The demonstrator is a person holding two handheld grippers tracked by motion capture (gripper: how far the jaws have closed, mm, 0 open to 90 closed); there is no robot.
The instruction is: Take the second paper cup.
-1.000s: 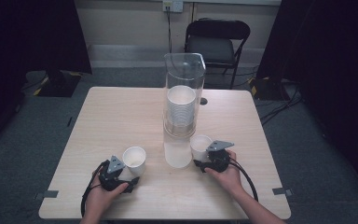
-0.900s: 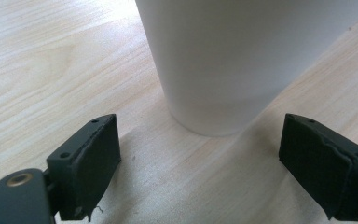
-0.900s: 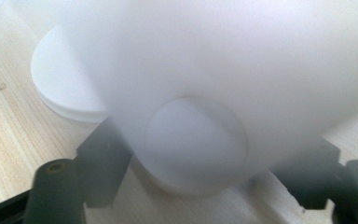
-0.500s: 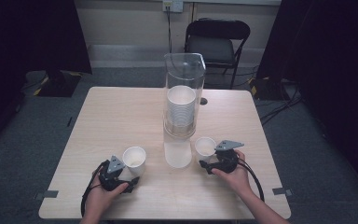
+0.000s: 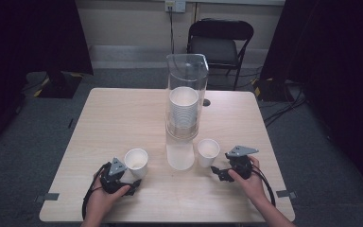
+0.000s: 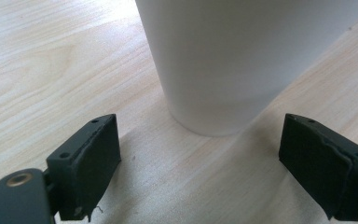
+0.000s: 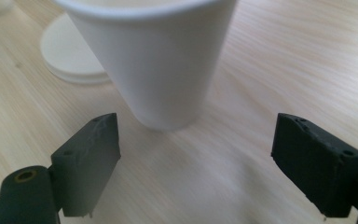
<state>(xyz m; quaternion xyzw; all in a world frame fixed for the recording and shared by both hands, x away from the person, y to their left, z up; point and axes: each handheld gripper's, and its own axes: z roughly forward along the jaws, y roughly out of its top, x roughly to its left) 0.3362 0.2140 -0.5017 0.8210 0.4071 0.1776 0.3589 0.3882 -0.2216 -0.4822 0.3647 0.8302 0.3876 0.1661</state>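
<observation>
Standing free on table (image 5: 123, 113): two white paper cups; right gripper (image 5: 219, 173) jaws just opened off right cup (image 5: 208, 152); left gripper (image 5: 131, 187) jaws apart, near left cup (image 5: 136, 163).

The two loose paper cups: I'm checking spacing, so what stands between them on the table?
In the high view, the clear dispenser tube with its stack of cups stands between the left cup and the right cup.

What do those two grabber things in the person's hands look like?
Each one is black. The left gripper and the right gripper both carry a grey three-cornered plate on top and trail a black cable. Up close, each has two blocky black jaws with small screw holes and a brass-coloured ring by one jaw. No sleeves show on the forearms.
</observation>
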